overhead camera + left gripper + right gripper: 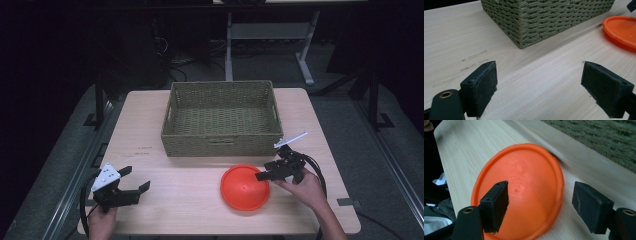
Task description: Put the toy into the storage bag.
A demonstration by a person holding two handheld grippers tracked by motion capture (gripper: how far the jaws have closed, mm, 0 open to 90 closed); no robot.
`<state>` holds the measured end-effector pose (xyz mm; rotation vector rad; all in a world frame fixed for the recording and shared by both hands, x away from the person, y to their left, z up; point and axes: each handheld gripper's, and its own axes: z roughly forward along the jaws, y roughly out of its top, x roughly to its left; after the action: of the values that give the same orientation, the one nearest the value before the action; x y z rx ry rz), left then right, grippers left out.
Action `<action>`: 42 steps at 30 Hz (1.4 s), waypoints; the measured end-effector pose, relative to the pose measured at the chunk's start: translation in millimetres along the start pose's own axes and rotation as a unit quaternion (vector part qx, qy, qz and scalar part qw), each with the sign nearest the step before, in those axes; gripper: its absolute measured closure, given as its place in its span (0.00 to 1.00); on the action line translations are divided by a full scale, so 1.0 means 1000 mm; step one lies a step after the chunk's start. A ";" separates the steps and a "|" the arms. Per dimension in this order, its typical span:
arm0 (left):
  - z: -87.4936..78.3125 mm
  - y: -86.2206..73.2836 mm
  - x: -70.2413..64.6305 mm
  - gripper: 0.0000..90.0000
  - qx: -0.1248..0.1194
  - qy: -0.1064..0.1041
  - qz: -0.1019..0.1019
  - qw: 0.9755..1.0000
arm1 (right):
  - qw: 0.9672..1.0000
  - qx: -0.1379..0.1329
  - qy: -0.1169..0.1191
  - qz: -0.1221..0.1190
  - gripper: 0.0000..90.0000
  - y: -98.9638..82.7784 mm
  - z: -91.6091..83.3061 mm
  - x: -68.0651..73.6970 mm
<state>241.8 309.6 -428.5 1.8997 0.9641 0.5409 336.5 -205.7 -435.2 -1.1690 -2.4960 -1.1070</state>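
Pale wood table (150,130) in a dark room, floor + desk legs behind. Nearest the person, L side: left gripper (133,185) at the front-left corner, jaws wide apart, nothing between them, just bare wood in the left gripper view. It sits well apart from everything else.

Mid-table, R of centre: orange disc (244,187), round so no long axis, lying dome-side up. Right gripper (266,173) is at its right rim, jaws wide. In the right gripper view one jaw is over the dome and the other is out past the rim over wood, so the rim edge runs between them. Whether any pad touches yet, can't tell. Right hand (306,187) is clearly the nearer one, so prob. a rim pinch by the right next.

Farther back: woven basket (222,90), empty, just beyond the disc.
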 end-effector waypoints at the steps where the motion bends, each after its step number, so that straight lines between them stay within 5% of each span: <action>1: 0.000 0.000 0.000 0.14 0.002 0.002 0.001 1.000 | 1.000 0.003 -0.001 0.003 0.34 0.000 0.001 -0.002; 22: 0.001 0.000 0.000 0.14 0.004 0.003 0.003 1.000 | 0.999 0.030 0.019 0.014 0.58 -0.013 0.021 -0.013; 31: 0.002 0.000 -0.001 0.14 0.005 0.001 0.006 1.000 | 0.999 0.015 0.029 0.022 0.67 -0.012 0.025 -0.019; 42: 0.002 0.000 -0.001 0.14 0.004 0.003 0.003 1.000 | 1.000 0.005 0.015 0.013 0.85 -0.009 0.018 -0.013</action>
<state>242.7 308.3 -429.5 1.9090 0.9654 0.5479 341.7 -204.8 -458.1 -1.1703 -2.4544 -1.0954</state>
